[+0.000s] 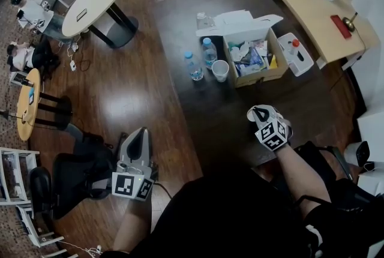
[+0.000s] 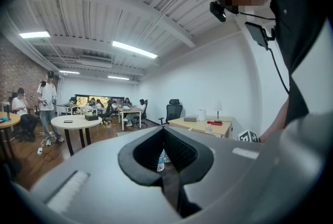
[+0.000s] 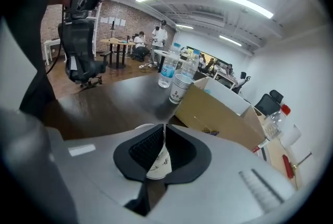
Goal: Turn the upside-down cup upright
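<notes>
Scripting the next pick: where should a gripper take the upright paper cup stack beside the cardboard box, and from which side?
Probably the near rim of the paper cup stack, one jaw inside, one outside, coming down from the person's side. The mouth faces up, the cardboard box crowds one side and a water bottle the other; only the near side is free.

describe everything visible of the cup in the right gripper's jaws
The white paper cup with dark print sits between the jaws of the right gripper, which are shut on its thin wall. Only a wedge of wall shows behind the jaws. Whether it touches the dark wooden table below, or which way up it is, cannot be told.
</notes>
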The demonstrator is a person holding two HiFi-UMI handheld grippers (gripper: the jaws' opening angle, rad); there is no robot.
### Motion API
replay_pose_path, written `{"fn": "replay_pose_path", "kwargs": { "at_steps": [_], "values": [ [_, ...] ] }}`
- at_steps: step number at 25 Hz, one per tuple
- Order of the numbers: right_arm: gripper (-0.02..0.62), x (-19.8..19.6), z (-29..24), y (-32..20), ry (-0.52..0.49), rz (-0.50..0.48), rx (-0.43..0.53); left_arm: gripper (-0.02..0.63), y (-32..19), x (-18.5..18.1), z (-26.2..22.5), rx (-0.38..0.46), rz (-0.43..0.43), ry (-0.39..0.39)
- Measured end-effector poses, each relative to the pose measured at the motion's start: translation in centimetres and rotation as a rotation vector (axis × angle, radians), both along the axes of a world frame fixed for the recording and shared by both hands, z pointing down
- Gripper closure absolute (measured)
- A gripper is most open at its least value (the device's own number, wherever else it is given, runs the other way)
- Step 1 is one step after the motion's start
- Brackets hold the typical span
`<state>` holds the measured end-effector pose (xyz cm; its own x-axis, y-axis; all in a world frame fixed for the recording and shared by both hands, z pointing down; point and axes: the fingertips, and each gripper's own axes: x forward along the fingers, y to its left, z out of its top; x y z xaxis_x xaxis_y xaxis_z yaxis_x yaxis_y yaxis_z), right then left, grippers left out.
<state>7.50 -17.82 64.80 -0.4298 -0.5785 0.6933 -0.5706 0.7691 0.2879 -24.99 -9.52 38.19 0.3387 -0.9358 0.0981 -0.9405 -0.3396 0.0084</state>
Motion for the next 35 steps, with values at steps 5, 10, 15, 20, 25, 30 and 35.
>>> {"fn": "replay_pose_path", "kwargs": {
  "at_steps": [5,10,15,20,25,30,35],
  "values": [
    [0.575,-2.7,-0.4,1.8,-0.045,-0.059,-0.013,0.606,0.4,-0.1,0.0,0.001,0.001,0.002],
    [0.572,-5.2,0.1,4.0,-0.178,-0.073,-0.091,0.606,0.6,-0.4,0.0,0.000,0.002,0.006],
    [0.572,-7.5,2.0,5.4,-0.267,-0.064,-0.180,0.606,1.0,-1.7,-0.1,0.000,-0.018,0.001],
    [0.592,-7.7,3.5,6.1,-0.339,0.012,-0.287,0.606,1.3,-1.9,-0.4,-0.008,-0.027,-0.007],
    [0.592,-7.7,4.4,6.8,-0.334,-0.002,-0.319,0.606,1.6,-2.5,-0.3,-0.013,-0.042,-0.008],
    [0.592,-7.5,4.2,6.5,-0.350,-0.009,-0.319,0.606,1.3,-2.5,-0.2,-0.012,-0.050,-0.005],
    [0.550,-6.8,1.9,5.1,-0.391,0.003,-0.200,0.606,0.9,-2.6,-0.3,-0.012,-0.048,-0.009]
  ]
}}
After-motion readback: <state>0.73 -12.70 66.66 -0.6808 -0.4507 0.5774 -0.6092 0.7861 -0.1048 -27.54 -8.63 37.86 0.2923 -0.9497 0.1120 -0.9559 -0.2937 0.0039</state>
